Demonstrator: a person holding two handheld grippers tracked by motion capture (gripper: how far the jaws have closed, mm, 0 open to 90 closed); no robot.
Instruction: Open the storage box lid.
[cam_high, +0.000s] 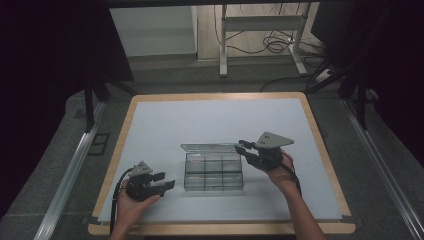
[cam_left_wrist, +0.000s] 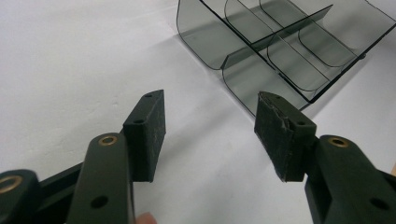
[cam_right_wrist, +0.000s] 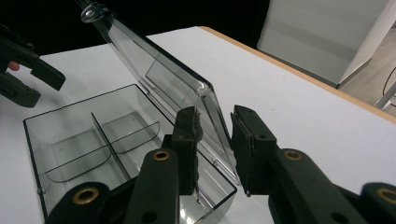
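The white table top is seen with a smoked clear plastic compartment box lying near its middle, between the 2 grippers. The box's base is divided by thin partitions into small cells, all apparently empty. Its hinged lid is raised along the far edge and stands roughly upright.

The box is judged light, rigid and rather brittle, with glossy, slippery walls; it would likely slide on the smooth top if pushed from 1 side. The thin lid is expected to flex and to stress its hinge if twisted.

The right gripper is positioned at the lid's right end, with the lid's edge between its jaws; a small gap is visible beside the pads, so a firm clamp cannot be confirmed and the jaws are read as not yet pressing. The left gripper is held released, jaws wide apart, just beside the box's near left corner and touching nothing.

A hold is best taken on the lid's free edge near a corner, while the base's side wall is steadied by the other gripper.
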